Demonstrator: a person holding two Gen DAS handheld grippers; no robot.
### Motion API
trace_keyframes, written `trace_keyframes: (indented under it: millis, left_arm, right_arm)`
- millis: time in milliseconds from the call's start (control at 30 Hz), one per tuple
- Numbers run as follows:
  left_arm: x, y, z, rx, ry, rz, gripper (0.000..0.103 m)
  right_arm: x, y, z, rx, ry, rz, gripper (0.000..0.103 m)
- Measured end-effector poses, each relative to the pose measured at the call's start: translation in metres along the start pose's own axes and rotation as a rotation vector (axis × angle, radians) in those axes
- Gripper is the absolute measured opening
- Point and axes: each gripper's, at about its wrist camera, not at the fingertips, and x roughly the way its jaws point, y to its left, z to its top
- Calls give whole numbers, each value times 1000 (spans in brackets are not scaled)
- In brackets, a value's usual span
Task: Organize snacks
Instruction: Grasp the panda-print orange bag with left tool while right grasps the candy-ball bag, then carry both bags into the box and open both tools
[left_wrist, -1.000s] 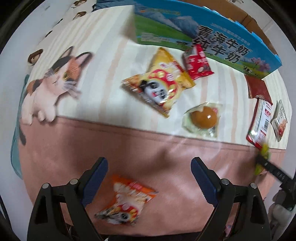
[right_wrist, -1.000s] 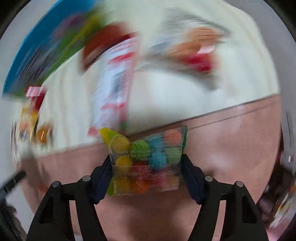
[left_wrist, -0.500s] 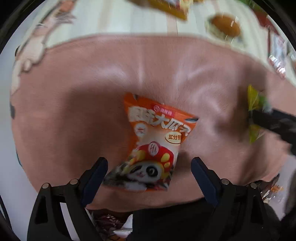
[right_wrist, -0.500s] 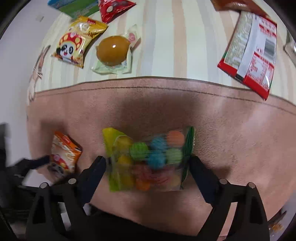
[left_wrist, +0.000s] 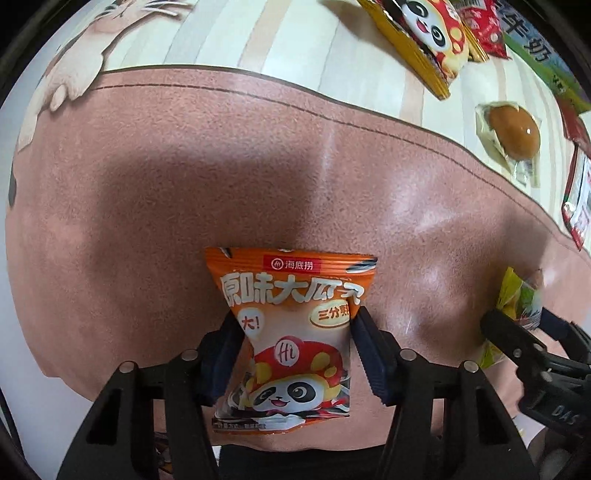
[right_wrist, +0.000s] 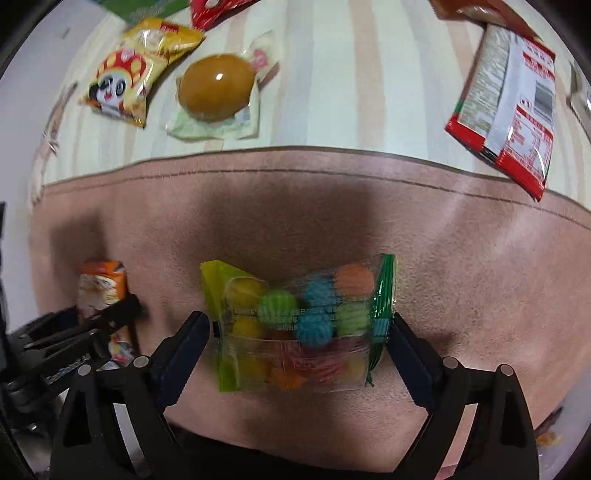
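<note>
The left tool (left_wrist: 295, 343) is closing and pinches an orange snack bag (left_wrist: 291, 332) over a pink mat (left_wrist: 184, 177). The right tool (right_wrist: 299, 354) is opening, with a candy bag (right_wrist: 299, 325) lying loose between its jaws on the mat. Past the pink part, the mat is striped (right_wrist: 332, 92), with a wrapped egg (right_wrist: 216, 88) and a yellow snack bag (right_wrist: 136, 70) on it.

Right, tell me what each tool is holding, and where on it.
Left tool is closing on the orange packet, pads at its side edges. Right tool is opening around the candy bag, no longer gripping it.
</note>
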Motion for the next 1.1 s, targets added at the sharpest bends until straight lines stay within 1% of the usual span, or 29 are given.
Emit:
trace_keyframes:
  millis: [33,100,167,200,233,300,333,367,433,600,667,700,733,967,1100]
  left_arm:
    - [1,-3,-1,1,-5,5,57]
    - [-1,-15,-1,3,-22,26,53]
    - [-2,-28,-7,6,-39,38,50]
    - [-6,-32,-11,9,-45,43,50]
    - [-6,-34,-13,14,-51,48,49]
    - [-8,-40,-16,15,-57,52,48]
    - [-9,-42,-17,-5,-55,48,47]
    - [-12,-39,-17,-2,-60,48,46]
    - [-21,-45,-17,7,-75,38,45]
    - [-43,-64,-20,32,-116,14,45]
    - [-53,-70,-17,41,-133,-3,45]
    - [-59,-74,-16,44,-144,-10,45]
    - [-64,-76,-14,49,-152,-16,45]
    - [-113,-95,-1,72,-224,-79,44]
    - [-148,-108,20,87,-277,-121,44]
  right_arm:
    - [4,11,-9,-11,-9,-16,96]
    - [10,21,-14,-34,-23,-55,93]
    - [13,25,-20,-45,-42,-72,88]
    - [13,29,-23,-50,-55,-87,81]
    - [12,32,-26,-56,-67,-92,78]
    - [10,36,-31,-52,-82,-82,76]
    - [10,34,-32,-52,-88,-80,74]
    - [5,31,-34,-51,-93,-74,73]
    - [-6,21,-41,-47,-104,-59,70]
    - [-26,10,-47,-27,-116,-13,67]
    - [-40,-4,-51,-19,-120,8,66]
    - [-45,-3,-48,-15,-124,16,66]
    - [-51,-7,-37,-12,-131,26,66]
    - [-107,-21,-19,26,-196,99,65]
    - [-134,-36,-2,46,-245,141,65]
